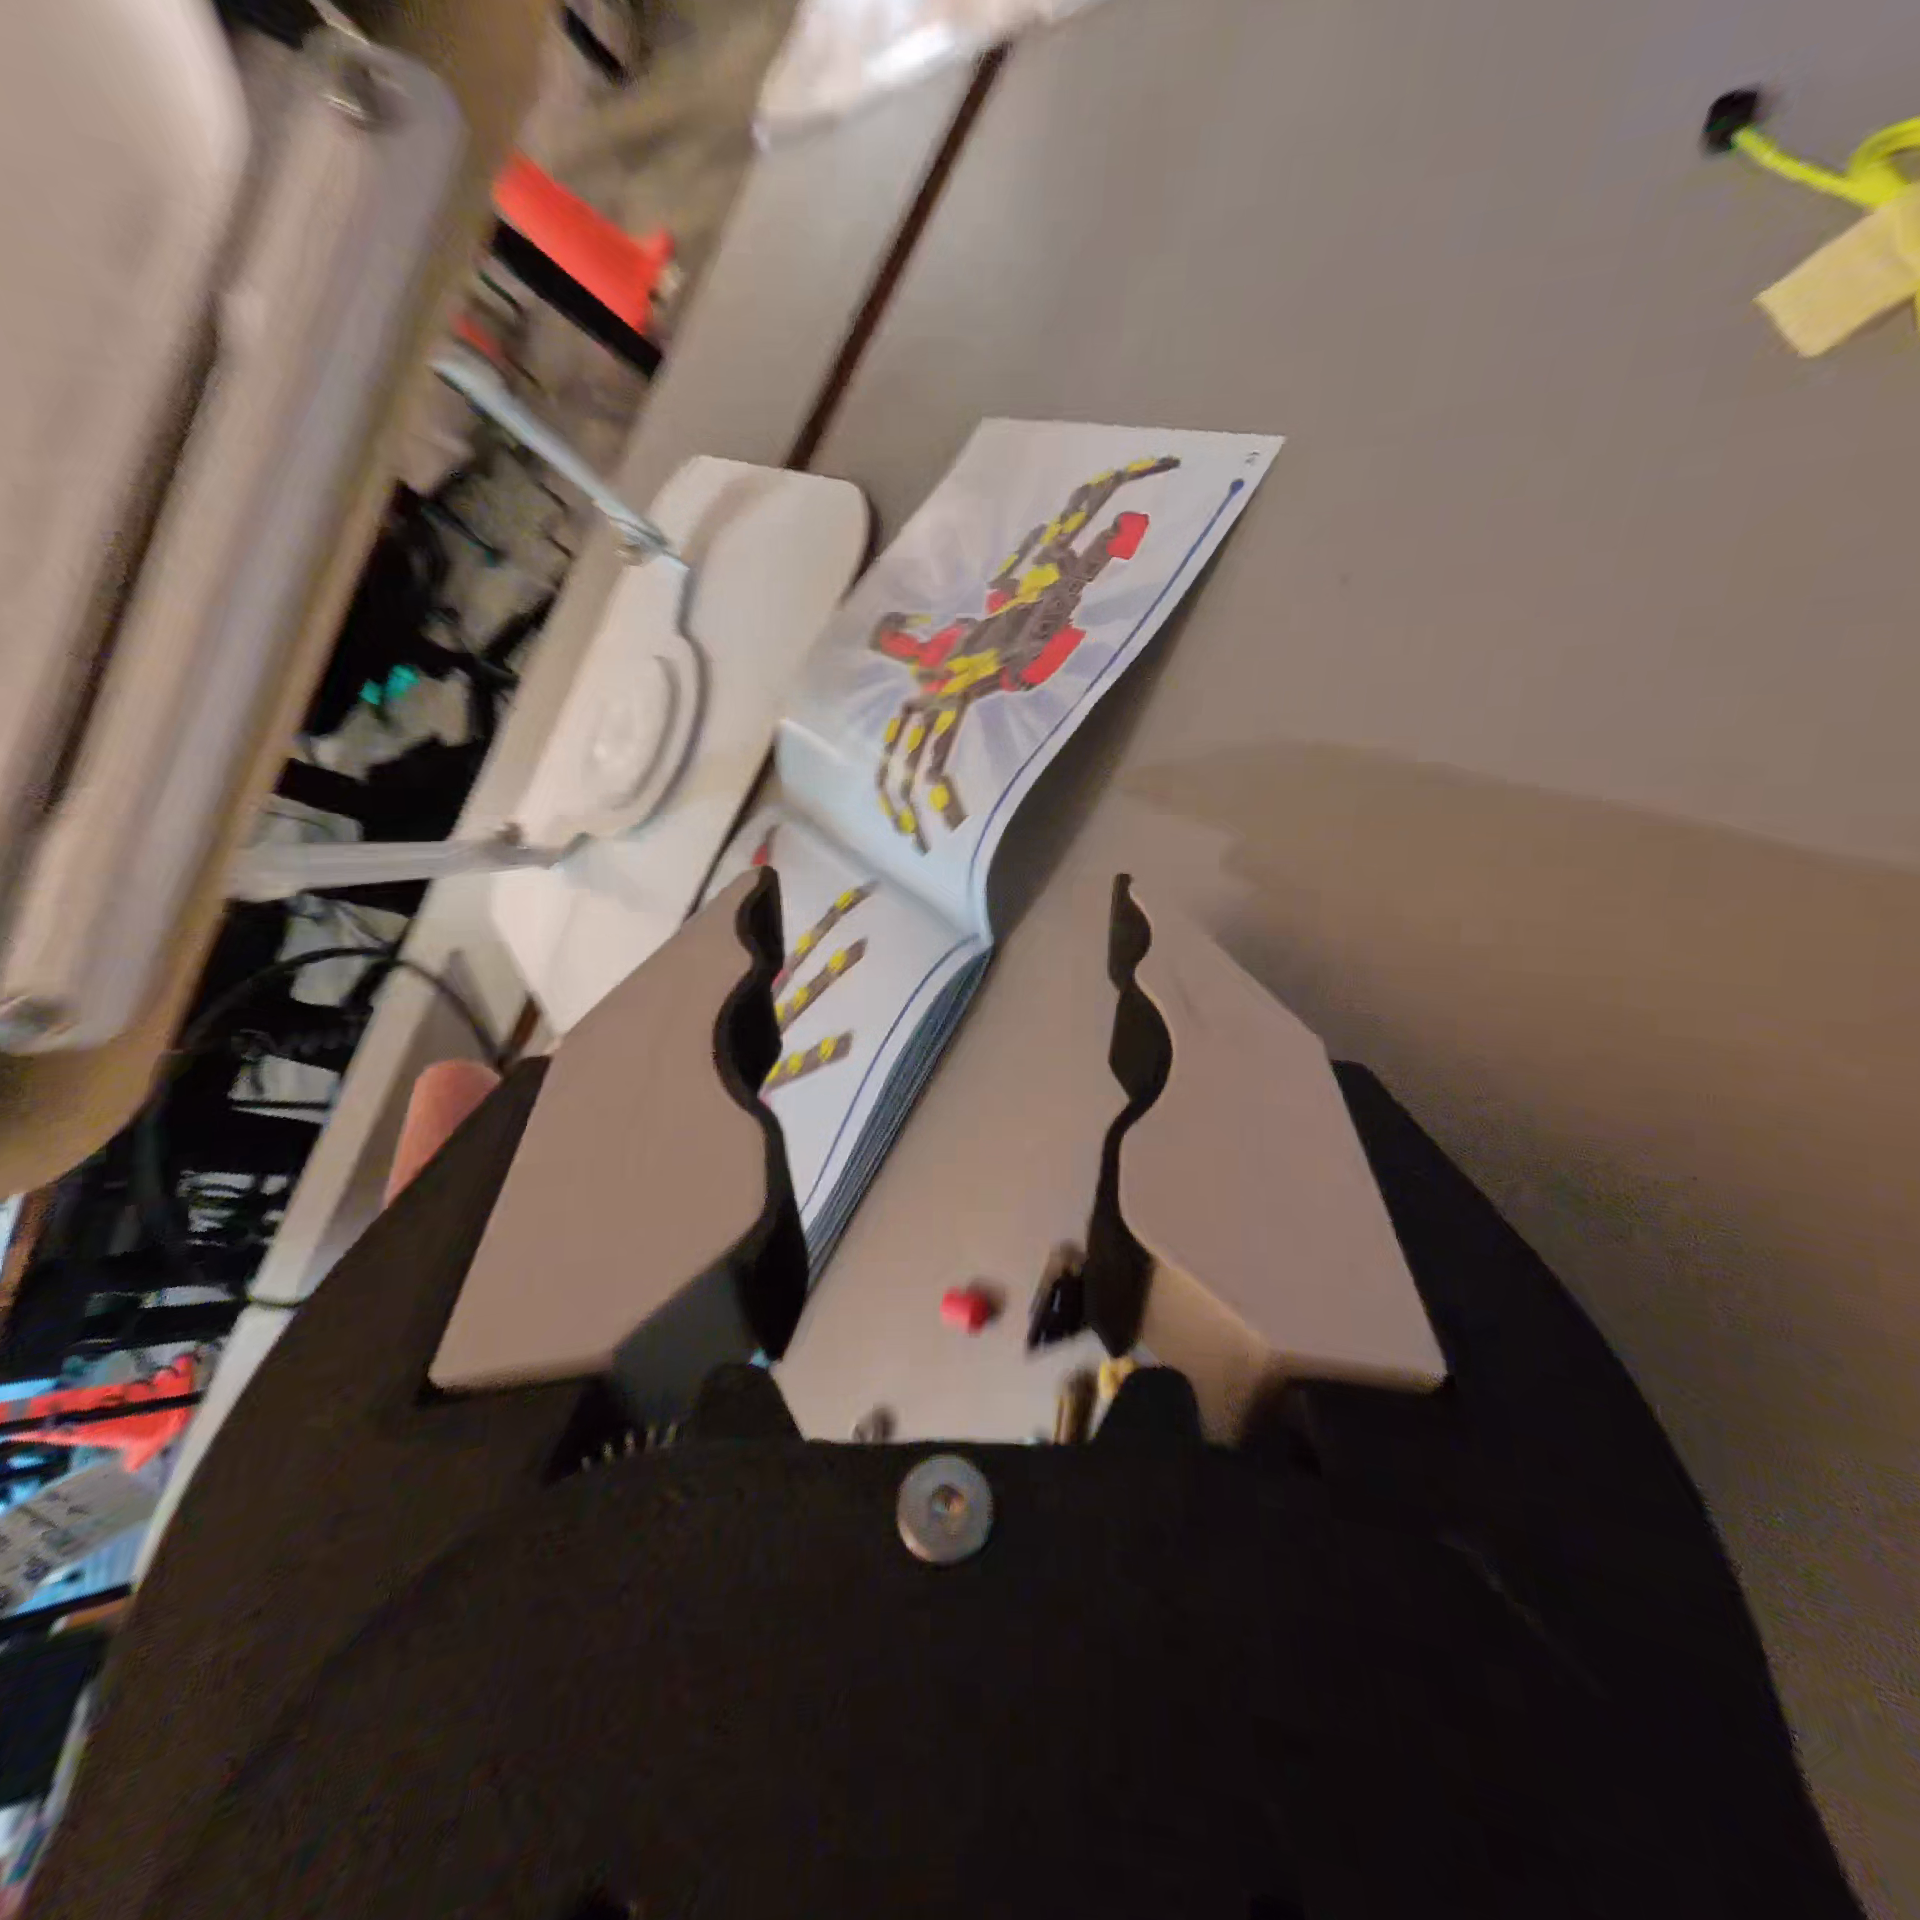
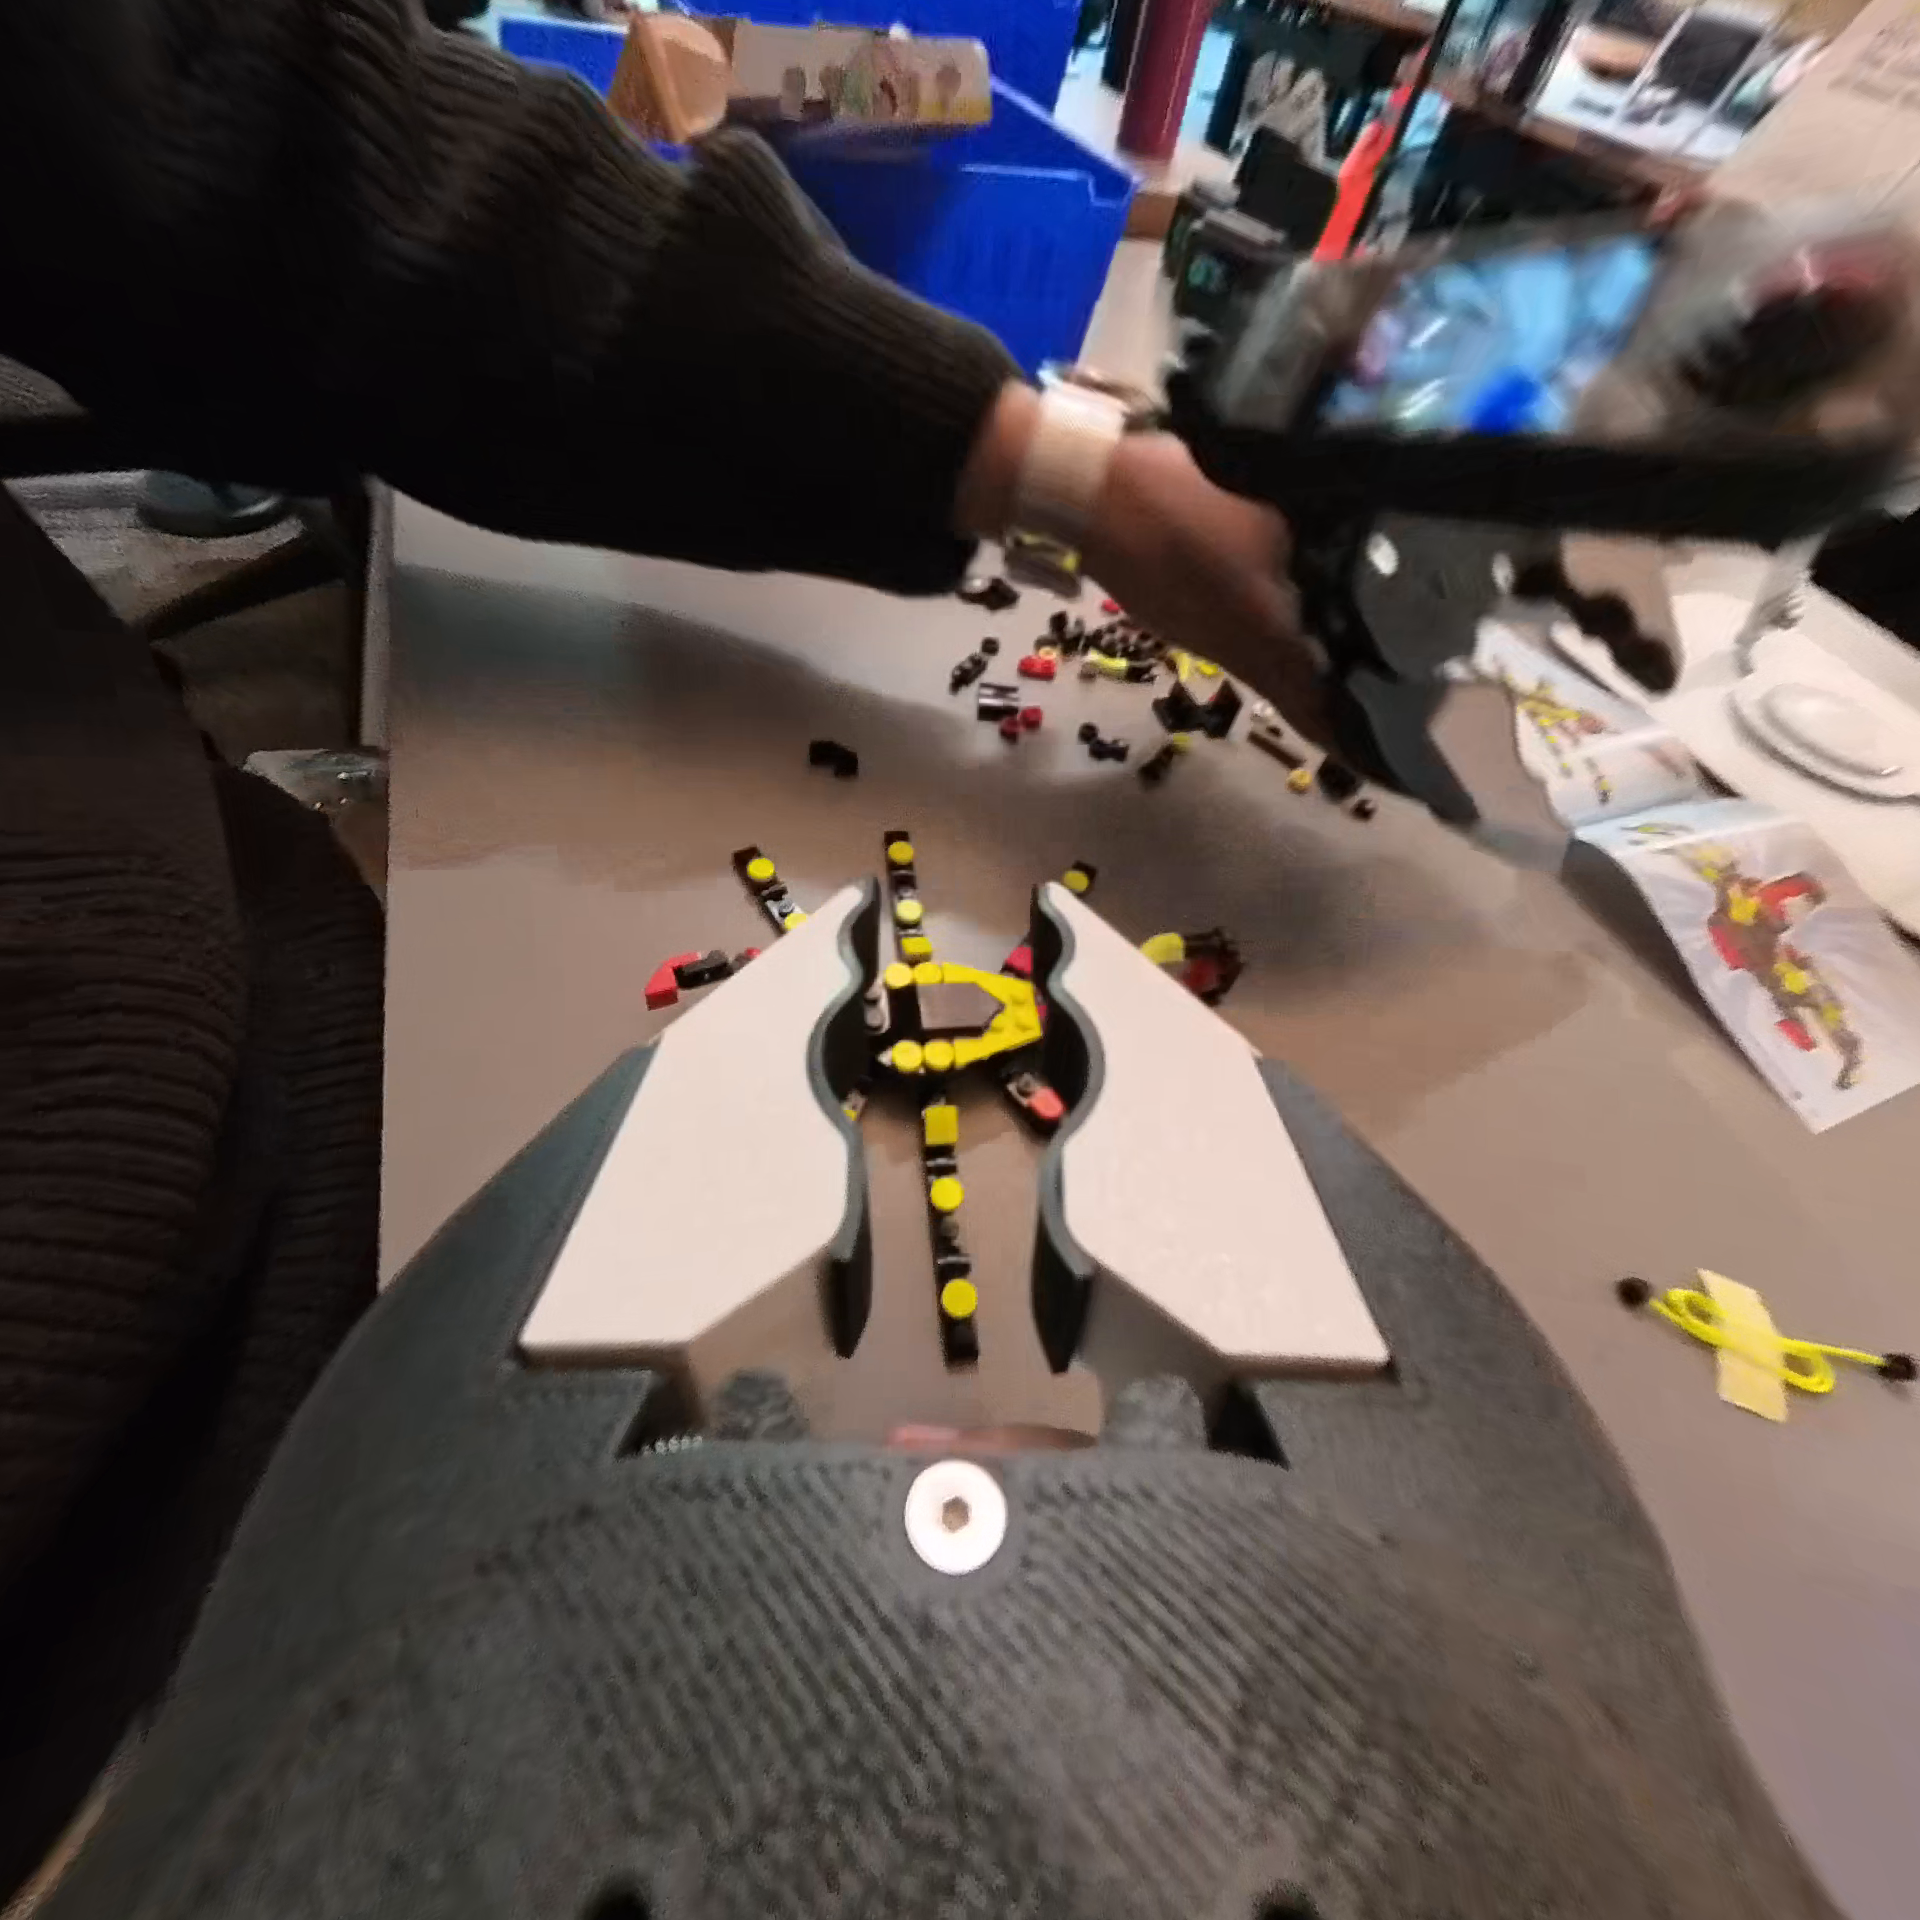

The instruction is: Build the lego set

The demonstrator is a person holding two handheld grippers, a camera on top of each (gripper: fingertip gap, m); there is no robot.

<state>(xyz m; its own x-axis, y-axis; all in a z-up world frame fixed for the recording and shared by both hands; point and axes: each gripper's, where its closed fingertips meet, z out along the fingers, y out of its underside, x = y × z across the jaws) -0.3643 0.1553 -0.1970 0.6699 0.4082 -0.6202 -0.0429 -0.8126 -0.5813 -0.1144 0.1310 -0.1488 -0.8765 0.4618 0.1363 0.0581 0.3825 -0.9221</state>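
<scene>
My right gripper (image 2: 956,896) is low over the table and shut on the body of a black and yellow brick model (image 2: 961,1013). The model's long black legs with yellow studs (image 2: 948,1226) stick out fore and aft. My left gripper (image 1: 943,888) is open wide with nothing between its fingers. It hangs just above an open picture booklet (image 1: 1039,644). The right wrist view shows the left gripper (image 2: 1558,592) blurred, held by a hand in a black sleeve (image 2: 520,312) over the booklet (image 2: 1766,935).
Loose black, red and yellow bricks (image 2: 1101,675) lie scattered on the grey table (image 2: 623,727). A red brick (image 1: 966,1307) lies under my left gripper. A white flat base (image 1: 665,707) stands beside the booklet. A taped yellow cord (image 2: 1756,1345) lies at the right. A blue bin (image 2: 966,208) stands behind. Across from one pair of fingers to the other is roughly 25 cm.
</scene>
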